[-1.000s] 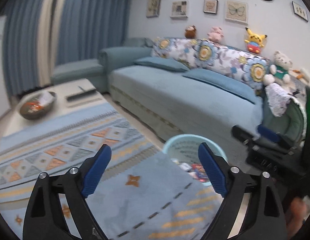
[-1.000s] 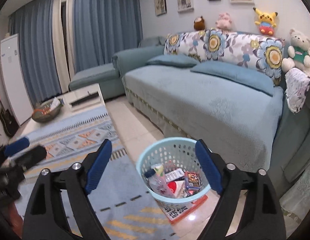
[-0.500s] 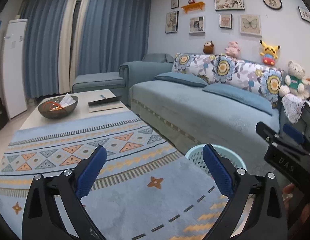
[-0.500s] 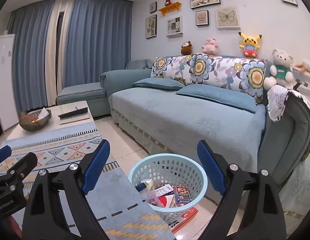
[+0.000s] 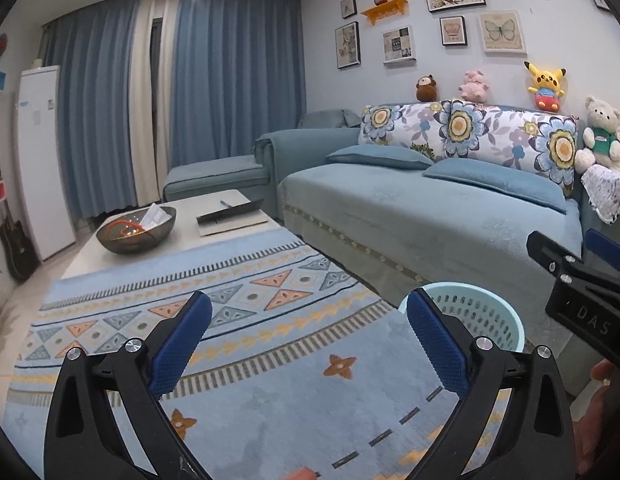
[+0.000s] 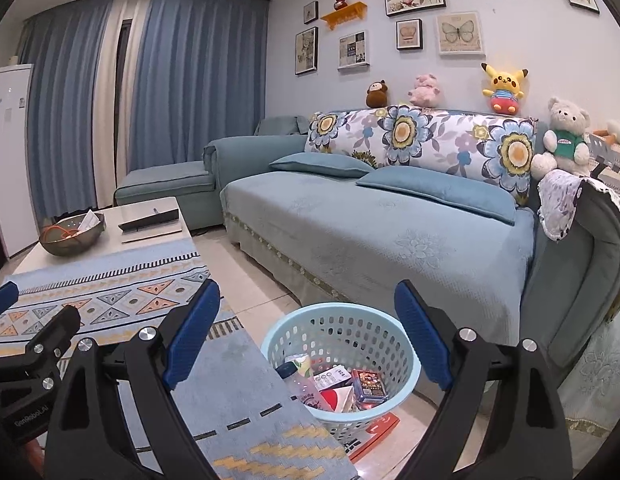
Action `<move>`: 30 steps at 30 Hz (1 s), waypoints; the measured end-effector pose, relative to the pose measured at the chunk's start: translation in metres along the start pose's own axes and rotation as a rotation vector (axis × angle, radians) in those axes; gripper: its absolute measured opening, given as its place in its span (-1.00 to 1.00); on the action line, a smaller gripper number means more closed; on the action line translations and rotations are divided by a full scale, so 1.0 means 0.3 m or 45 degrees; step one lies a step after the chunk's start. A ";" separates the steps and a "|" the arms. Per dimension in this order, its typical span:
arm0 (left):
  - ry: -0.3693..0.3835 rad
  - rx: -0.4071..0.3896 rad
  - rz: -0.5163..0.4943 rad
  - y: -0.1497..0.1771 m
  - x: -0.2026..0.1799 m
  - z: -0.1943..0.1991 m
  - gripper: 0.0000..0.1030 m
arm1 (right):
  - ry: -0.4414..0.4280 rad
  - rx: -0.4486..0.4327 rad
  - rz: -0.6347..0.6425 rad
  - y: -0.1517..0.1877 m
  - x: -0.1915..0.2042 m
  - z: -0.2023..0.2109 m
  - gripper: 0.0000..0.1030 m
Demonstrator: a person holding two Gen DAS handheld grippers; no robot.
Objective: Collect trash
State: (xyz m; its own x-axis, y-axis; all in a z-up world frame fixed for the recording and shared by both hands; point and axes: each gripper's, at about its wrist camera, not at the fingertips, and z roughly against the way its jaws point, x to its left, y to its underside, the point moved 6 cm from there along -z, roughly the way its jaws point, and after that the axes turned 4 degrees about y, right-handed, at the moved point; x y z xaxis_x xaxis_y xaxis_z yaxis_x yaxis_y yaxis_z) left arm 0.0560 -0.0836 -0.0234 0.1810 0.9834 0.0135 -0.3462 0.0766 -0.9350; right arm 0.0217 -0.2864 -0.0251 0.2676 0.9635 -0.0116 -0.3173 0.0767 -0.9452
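A light blue perforated basket [image 6: 402, 344] stands on the floor in front of the sofa. It holds several pieces of trash: a plastic bottle [image 6: 306, 380], a small dark box [image 6: 368, 386] and paper packets. My right gripper [image 6: 306, 340] is open and empty, raised above and in front of the basket. The basket's rim also shows in the left wrist view [image 5: 490, 312], low at the right. My left gripper [image 5: 306, 344] is open and empty above the patterned cloth on the table. The other gripper shows at the right edge of the left wrist view [image 5: 582, 276].
A low table under a blue patterned cloth [image 5: 238, 320] carries a dark bowl [image 5: 136, 230] with papers and a flat dark tray [image 5: 230, 216]. A teal sofa [image 6: 370, 232] with cushions and plush toys runs along the wall. A red printed sheet [image 6: 374, 432] lies under the basket.
Both grippers have lifted and tilted up, so more of the wall and ceiling shows. The basket sits lower in both views. Both stay open and empty.
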 end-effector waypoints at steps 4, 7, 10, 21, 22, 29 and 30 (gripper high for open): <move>0.002 0.003 0.019 -0.001 0.007 0.000 0.84 | -0.006 -0.008 0.022 0.000 0.020 0.007 0.64; -0.006 -0.002 0.025 -0.005 0.016 0.002 0.84 | -0.012 -0.009 0.034 0.002 0.034 0.009 0.64; 0.003 0.010 0.039 -0.002 0.019 -0.001 0.84 | -0.017 0.007 0.039 0.005 0.042 0.000 0.64; 0.031 0.087 0.077 0.022 0.030 -0.042 0.85 | -0.017 0.064 0.040 0.018 0.035 -0.029 0.64; 0.030 0.088 0.077 0.024 0.028 -0.043 0.85 | -0.015 0.063 0.042 0.018 0.035 -0.028 0.64; 0.021 0.071 0.082 0.025 0.031 -0.041 0.85 | -0.007 0.050 0.062 0.018 0.044 -0.019 0.64; 0.021 0.070 0.084 0.027 0.032 -0.043 0.85 | -0.007 0.049 0.062 0.017 0.048 -0.017 0.64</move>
State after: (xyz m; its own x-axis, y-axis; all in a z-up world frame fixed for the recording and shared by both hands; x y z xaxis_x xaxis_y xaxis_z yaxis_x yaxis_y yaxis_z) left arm 0.0668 -0.0757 -0.0353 0.1714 0.9837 -0.0538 -0.4079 0.0211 -0.9128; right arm 0.0286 -0.2736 -0.0320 0.2459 0.9677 -0.0556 -0.3648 0.0393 -0.9303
